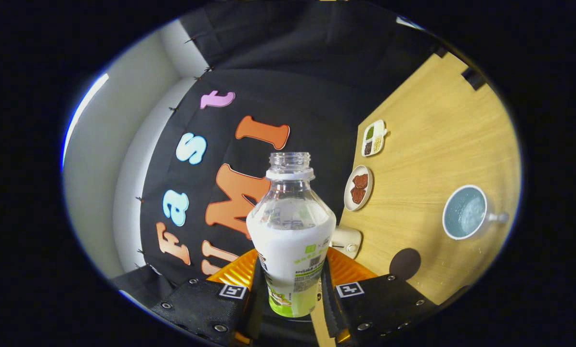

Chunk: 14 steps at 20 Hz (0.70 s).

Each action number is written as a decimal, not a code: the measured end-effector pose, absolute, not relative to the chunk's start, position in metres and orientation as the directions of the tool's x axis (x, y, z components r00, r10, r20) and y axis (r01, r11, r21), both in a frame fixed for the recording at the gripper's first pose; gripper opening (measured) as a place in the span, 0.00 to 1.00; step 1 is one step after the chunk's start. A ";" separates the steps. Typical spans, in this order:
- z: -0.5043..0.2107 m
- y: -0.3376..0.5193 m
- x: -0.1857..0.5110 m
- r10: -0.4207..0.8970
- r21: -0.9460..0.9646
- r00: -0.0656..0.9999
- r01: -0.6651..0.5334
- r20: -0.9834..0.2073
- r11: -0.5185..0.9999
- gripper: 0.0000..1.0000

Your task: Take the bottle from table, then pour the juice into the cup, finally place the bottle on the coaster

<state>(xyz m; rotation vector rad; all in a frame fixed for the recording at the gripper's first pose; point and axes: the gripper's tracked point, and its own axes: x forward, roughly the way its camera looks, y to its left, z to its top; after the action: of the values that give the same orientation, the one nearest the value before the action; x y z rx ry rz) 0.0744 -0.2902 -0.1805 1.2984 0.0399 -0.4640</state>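
Gripper: pinched on bottle, one finger pressed to each side of the lower body.
Bottle: held between the fingers, cap off, white juice seen up to the shoulder, neck pointed away from the claw.
Coaster: dark disc, set on the table just beyond the right finger, nothing on it.
Cup: placed past the coaster, further right, handle turned away from the bottle.
Table: seen tilted, wooden.
Plate: two brown pieces carried, ahead of the claw, right of the bottle.
Divided dish: farthest, beyond the plate.

Uncapped bottle clamped between both gripper fingers, cup and coaster beyond
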 end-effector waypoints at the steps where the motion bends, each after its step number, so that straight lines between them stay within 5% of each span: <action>1: -0.180 -0.291 0.076 -0.311 0.904 0.908 0.359 -0.281 0.232 0.53; 14: -0.260 -0.282 0.126 -0.382 0.341 0.812 0.546 -0.442 0.766 0.53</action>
<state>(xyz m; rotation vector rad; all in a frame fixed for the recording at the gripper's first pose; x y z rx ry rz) 0.1259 -0.2824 -0.2598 0.4776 0.3614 -0.5157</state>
